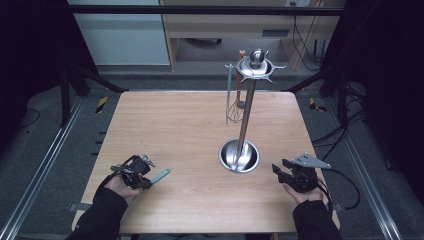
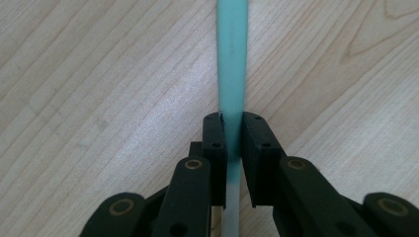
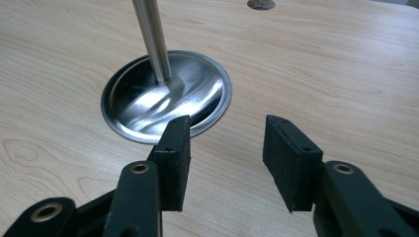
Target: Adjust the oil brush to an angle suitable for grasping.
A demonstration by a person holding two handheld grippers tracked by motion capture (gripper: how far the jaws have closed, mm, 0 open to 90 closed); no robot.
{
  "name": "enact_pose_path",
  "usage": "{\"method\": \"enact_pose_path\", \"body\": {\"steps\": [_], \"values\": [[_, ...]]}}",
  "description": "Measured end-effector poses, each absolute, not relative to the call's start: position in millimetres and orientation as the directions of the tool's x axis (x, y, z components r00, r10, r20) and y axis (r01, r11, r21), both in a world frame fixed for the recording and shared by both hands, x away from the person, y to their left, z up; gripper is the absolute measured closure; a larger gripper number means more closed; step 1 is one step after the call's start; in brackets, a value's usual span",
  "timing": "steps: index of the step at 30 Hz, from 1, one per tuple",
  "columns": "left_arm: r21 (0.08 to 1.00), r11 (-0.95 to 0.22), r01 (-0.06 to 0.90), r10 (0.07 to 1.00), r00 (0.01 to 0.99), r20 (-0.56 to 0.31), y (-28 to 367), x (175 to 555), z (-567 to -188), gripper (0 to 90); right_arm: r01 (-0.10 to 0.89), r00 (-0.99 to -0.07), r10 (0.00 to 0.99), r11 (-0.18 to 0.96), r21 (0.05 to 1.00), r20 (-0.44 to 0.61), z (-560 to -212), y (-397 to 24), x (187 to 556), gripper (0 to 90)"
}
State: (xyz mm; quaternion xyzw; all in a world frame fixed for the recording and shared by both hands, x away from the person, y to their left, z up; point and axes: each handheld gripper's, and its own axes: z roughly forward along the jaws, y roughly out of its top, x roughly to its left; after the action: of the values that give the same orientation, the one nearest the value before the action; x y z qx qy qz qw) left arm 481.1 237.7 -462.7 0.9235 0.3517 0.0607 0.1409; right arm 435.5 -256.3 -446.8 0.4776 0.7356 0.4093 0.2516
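Left tool (image 2: 232,133) pinches my spatula (image 2: 231,59); right tool (image 3: 227,148) gapes idle; next, lift toward rack (image 1: 246,112) (hanging, I judge).

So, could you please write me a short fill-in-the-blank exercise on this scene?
1. The left gripper is shut on a teal ____.
2. The right gripper has its jaws ____.
3. The steel stand rises from a round ____ dish.
4. A whisk ____ from the stand's top.

Missing words: utensil handle; open; metal; hangs

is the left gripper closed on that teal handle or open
Shut on it: the left gripper has both jaws pressed against the teal handle.
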Motion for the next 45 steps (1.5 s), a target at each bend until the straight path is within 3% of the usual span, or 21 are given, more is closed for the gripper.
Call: {"method": "enact_pose_path", "body": {"steps": [12,33,45], "values": [[0.341,-0.728,0.595,0.634,0.774,0.002,222.9,473.0,-453.5,80.8,0.495,-0.417,0.909,0.207,0.844,0.022,-446.1,-256.7,435.2,53.7],[0.691,-0.546,0.473,0.683,0.729,0.040,221.4,451.6,-397.6,80.8,0.486,-0.415,0.910,0.209,0.849,0.013,-445.6,-257.1,435.4,54.4],[0.785,-0.482,0.390,0.680,0.731,0.055,207.0,449.7,-367.6,80.9,0.486,-0.414,0.910,0.204,0.850,0.018,-445.0,-256.8,435.7,54.4]]}}
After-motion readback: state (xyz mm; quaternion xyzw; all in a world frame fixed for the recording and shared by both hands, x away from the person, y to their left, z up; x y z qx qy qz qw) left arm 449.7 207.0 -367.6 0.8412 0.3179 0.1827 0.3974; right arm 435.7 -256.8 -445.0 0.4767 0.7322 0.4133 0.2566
